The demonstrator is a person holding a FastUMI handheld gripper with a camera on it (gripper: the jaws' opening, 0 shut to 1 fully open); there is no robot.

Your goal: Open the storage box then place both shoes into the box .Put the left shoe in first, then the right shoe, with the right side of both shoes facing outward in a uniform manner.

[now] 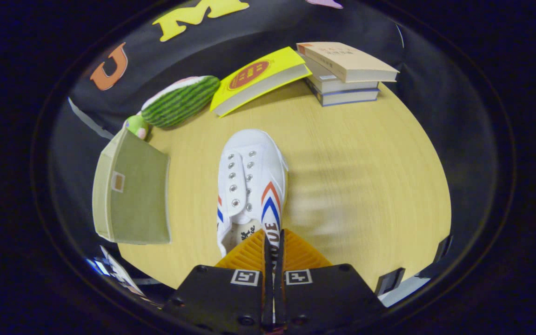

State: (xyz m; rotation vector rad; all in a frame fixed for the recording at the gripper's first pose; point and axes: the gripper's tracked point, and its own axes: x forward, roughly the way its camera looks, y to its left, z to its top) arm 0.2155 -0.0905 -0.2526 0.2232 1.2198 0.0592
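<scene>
Gripper (273, 249): fingers pinching the white shoe (249, 186) by its heel-side wall, toe pointing ahead over the table (365, 186). Storage box (130, 193) sitting left, lid looking shut. Step, judged: carrying shoe; box needing opening first.

One white canvas shoe with red and blue chevron stripes (251, 181) lies on the single pale wooden counter (365, 186). One olive-green fabric storage box (133, 193) sits beside it. Books number four: one yellow-covered book (258, 79) lying alone, and three more in one stack of tan and blue-edged books (345, 72). There is one striped green watermelon-slice plush toy (182, 100), and one small green and pink soft toy (137, 125) next to it. One hand-held gripper (273, 244) with two fingers pinches the shoe's heel edge.
</scene>
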